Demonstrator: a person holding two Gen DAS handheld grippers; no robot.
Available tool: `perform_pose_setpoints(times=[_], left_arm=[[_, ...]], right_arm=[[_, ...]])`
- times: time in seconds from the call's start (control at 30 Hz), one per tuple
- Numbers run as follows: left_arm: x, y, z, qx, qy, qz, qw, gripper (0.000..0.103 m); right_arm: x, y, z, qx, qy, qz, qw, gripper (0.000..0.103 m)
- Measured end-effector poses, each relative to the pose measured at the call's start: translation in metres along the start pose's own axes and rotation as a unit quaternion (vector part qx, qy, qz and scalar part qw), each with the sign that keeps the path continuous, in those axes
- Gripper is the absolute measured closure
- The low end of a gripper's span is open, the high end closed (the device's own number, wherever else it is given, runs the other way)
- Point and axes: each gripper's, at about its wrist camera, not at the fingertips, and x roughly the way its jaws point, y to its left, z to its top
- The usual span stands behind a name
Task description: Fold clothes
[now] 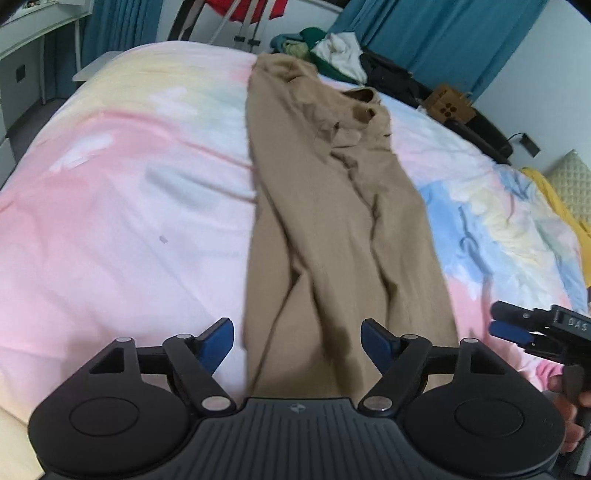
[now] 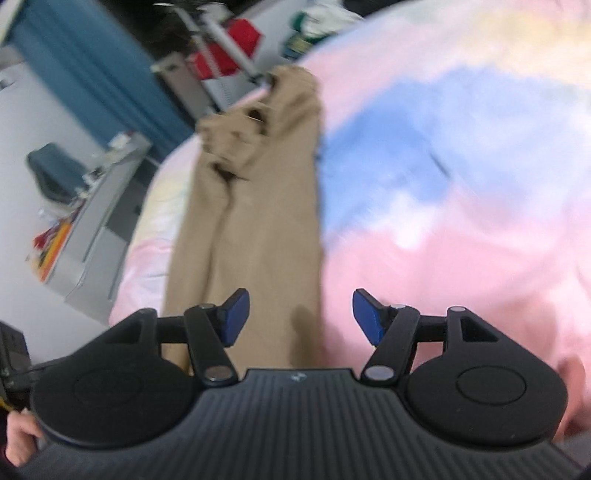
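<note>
A pair of tan trousers [image 1: 332, 229] lies stretched out lengthwise on the pastel bed cover [image 1: 122, 206], waistband at the far end, leg ends near me. My left gripper [image 1: 297, 341] is open and empty, its blue pads on either side of the trouser legs' near end. My right gripper [image 2: 299, 317] is open and empty over the right edge of the same trousers [image 2: 258, 206]. It also shows in the left wrist view [image 1: 513, 325] at the right edge. The right wrist view is blurred.
A pile of other clothes [image 1: 332, 48] sits at the bed's far end. A cardboard box [image 1: 448, 103] and dark items lie beyond the right side. A grey desk [image 2: 96, 221] with clutter stands left of the bed. Blue curtains [image 1: 443, 33] hang behind.
</note>
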Motion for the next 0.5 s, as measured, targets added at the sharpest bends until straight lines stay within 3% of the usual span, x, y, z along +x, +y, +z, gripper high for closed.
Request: perform_pose_setpoints(times=[0.13,0.23,0.5], left_arm=[[0.014,0.004,-0.003,0.0,0.017,0.004,0.9998,0.023],[0.024,0.007,-0.006,0.0,0.03,0.007,0.9995,0.023],[0.032,0.004,-0.015,0.008,0.05,-0.012,0.9986,0.025]], right_arm=[[0.011,0.003,-0.01,0.009,0.054,0.027,0.998,0.038],[0.029,0.013,-0.02,-0.009,0.103,0.024,0.994,0.038],[0.039,0.023,-0.045,-0.007,0.173,0.047,0.984,0.038]])
